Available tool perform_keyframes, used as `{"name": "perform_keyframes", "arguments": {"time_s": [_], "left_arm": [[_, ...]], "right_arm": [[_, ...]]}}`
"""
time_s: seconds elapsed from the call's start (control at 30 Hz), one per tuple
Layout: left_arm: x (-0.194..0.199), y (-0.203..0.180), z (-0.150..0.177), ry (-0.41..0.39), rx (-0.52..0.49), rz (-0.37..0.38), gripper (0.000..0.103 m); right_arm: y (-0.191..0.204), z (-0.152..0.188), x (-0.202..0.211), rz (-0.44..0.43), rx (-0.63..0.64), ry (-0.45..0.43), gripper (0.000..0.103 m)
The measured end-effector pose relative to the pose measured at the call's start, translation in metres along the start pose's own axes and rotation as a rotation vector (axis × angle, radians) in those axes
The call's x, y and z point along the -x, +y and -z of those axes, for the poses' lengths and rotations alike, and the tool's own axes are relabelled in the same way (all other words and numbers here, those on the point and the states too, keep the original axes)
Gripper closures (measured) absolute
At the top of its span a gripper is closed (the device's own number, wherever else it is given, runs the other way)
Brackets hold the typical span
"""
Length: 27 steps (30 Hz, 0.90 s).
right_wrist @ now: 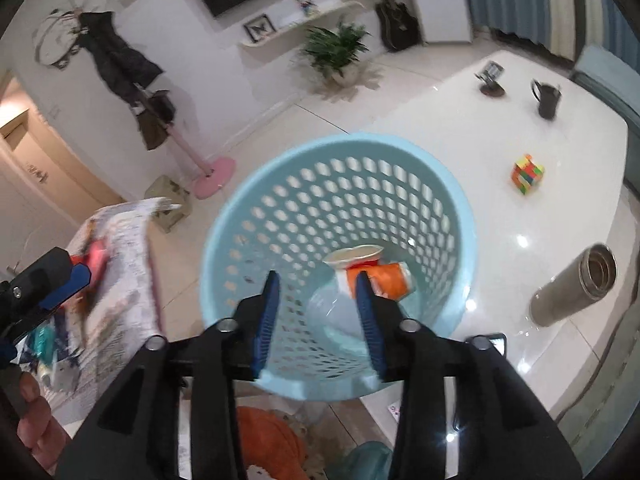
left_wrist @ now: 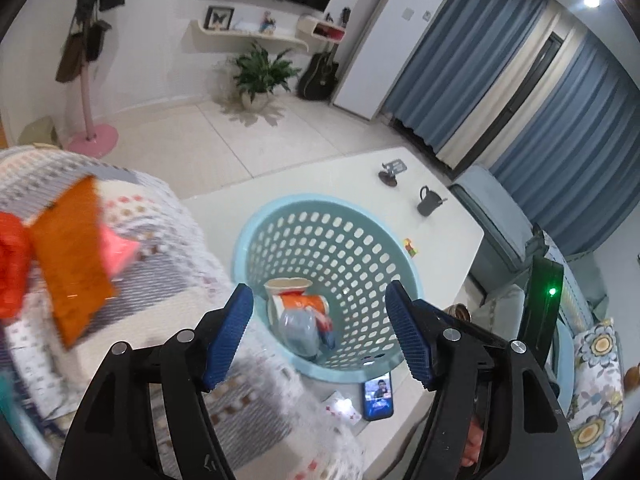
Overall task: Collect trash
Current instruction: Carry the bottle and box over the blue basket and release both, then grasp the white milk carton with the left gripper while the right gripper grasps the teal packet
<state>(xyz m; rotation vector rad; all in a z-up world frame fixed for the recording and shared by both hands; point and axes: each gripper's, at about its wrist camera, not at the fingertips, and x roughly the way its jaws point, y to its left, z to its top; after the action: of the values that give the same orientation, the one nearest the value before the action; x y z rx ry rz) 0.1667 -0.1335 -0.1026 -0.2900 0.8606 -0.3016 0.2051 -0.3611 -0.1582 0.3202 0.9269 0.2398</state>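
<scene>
A light blue perforated basket (left_wrist: 256, 224) stands on a white table (left_wrist: 360, 176); it also shows in the right wrist view (right_wrist: 224, 248). Inside lie a crushed white-and-orange paper cup (left_wrist: 294, 300) (right_wrist: 380, 274) and a clear plastic bottle (left_wrist: 298, 330) (right_wrist: 336, 308). My left gripper (left_wrist: 320, 332) is open and empty above the basket's near left side. My right gripper (right_wrist: 318, 312) is open and empty, its fingers over the basket's mouth. An orange wrapper (left_wrist: 70, 256) and a red bag (left_wrist: 12, 264) lie on a patterned cloth (left_wrist: 160, 240) to the left.
On the table are a phone (left_wrist: 378, 396), playing cards (left_wrist: 340, 406), a black mug (left_wrist: 428, 202) (right_wrist: 546, 98), a colour cube (right_wrist: 528, 174), a steel thermos (right_wrist: 574, 286) and a small stand (left_wrist: 392, 172). A sofa with cushions (left_wrist: 596, 380) is at the right.
</scene>
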Motion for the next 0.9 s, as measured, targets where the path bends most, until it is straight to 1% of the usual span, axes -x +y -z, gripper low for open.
{"name": "perform_keyframes", "arguments": {"time_s": [0.03, 0.13, 0.2, 0.27, 0.3, 0.37, 0.4, 0.47, 0.53, 0.63, 0.73, 0.8, 0.9], "left_arm": [[0.008, 0.0, 0.0, -0.012, -0.005, -0.006, 0.036], [0.049, 0.009, 0.004, -0.079, -0.017, -0.041, 0.029], [0.079, 0.018, 0.007, -0.131, -0.021, -0.078, 0.025], [0.107, 0.03, 0.01, -0.176, -0.017, -0.124, 0.021], [0.126, 0.04, 0.013, -0.202, -0.017, -0.159, 0.018], [0.147, 0.053, 0.015, -0.227, -0.022, -0.217, 0.016], [0.159, 0.064, 0.019, -0.238, -0.022, -0.26, 0.014], [0.175, 0.084, 0.023, -0.231, -0.011, -0.303, 0.012], [0.188, 0.11, 0.028, -0.2, 0.021, -0.335, 0.012], [0.195, 0.138, 0.033, -0.163, 0.057, -0.37, 0.012], [0.195, 0.158, 0.037, -0.127, 0.059, -0.389, 0.012], [0.187, 0.166, 0.036, -0.093, 0.051, -0.403, 0.012], [0.175, 0.174, 0.031, -0.044, 0.041, -0.394, 0.013]], "right_arm": [[0.005, 0.0, 0.005, -0.008, 0.015, -0.013, 0.06], [0.034, 0.0, 0.027, -0.05, 0.087, -0.065, 0.06], [0.056, 0.002, 0.041, -0.095, 0.14, -0.1, 0.056], [0.083, 0.006, 0.055, -0.139, 0.198, -0.132, 0.054], [0.094, 0.008, 0.058, -0.157, 0.223, -0.14, 0.052], [0.12, 0.015, 0.065, -0.198, 0.28, -0.152, 0.05], [0.135, 0.019, 0.066, -0.22, 0.309, -0.151, 0.05], [0.159, 0.027, 0.068, -0.248, 0.357, -0.143, 0.05], [0.182, 0.036, 0.067, -0.265, 0.4, -0.135, 0.05], [0.208, 0.045, 0.064, -0.294, 0.432, -0.115, 0.049], [0.233, 0.056, 0.058, -0.323, 0.46, -0.091, 0.049], [0.247, 0.062, 0.053, -0.336, 0.478, -0.067, 0.048], [0.26, 0.068, 0.047, -0.343, 0.499, -0.037, 0.048]]}}
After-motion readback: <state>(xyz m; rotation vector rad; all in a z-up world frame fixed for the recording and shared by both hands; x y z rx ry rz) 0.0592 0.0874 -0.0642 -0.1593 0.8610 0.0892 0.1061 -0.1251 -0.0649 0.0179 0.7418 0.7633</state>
